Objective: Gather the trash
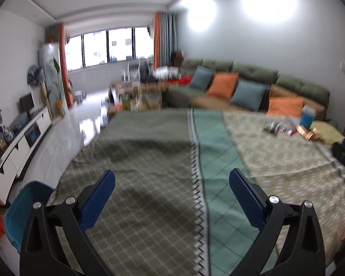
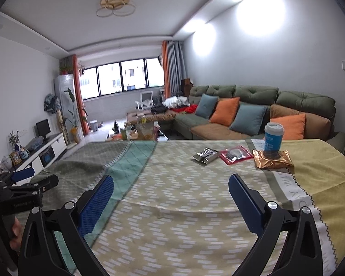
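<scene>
On the patterned tablecloth (image 2: 172,184) lie a silver wrapper (image 2: 205,156), a red packet (image 2: 235,154) and a gold foil bag (image 2: 272,159), with a blue paper cup (image 2: 273,138) standing on the bag's far edge. My right gripper (image 2: 171,189) hovers open over the cloth, well short of them, nothing between its blue pads. My left gripper (image 1: 172,185) is open too, empty, above the green part of the cloth; the same trash (image 1: 287,128) and the cup (image 1: 307,117) show blurred at far right. A blue bin (image 1: 25,209) sits low at the table's left edge.
A green sofa (image 2: 253,105) with orange and blue cushions stands behind the table. A cluttered coffee table (image 2: 140,126) lies beyond the far edge. A white TV cabinet (image 2: 46,154) runs along the left wall. The left gripper and a hand (image 2: 13,227) appear at the right view's left edge.
</scene>
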`<state>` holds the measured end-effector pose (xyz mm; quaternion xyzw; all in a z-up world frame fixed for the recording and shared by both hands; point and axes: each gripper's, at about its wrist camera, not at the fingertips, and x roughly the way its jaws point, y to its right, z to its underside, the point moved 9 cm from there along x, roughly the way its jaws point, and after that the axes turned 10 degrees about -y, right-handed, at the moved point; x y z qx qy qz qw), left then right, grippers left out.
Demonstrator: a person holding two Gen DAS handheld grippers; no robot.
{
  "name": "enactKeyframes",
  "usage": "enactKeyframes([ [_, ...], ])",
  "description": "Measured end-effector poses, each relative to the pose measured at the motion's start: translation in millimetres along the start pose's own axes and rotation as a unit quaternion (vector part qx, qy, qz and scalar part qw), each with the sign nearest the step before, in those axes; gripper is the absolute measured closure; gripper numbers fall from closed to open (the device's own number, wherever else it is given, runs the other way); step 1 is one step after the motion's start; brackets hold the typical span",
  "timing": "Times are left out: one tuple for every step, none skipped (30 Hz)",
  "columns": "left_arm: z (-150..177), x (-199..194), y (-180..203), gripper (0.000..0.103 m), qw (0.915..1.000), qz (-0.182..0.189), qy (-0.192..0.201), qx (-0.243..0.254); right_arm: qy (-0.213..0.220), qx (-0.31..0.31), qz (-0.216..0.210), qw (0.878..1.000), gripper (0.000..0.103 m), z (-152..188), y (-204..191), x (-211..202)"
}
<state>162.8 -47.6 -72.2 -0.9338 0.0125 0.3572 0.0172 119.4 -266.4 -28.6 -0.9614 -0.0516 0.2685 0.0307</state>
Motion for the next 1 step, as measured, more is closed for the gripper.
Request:
enactKeyframes([
  [-1.7,8.0,-0.8,0.003,0.9999,0.0,-0.015,0.0,-0.01,0.001,0.004,1.0,0.004,-0.5,5.1,4.2],
])
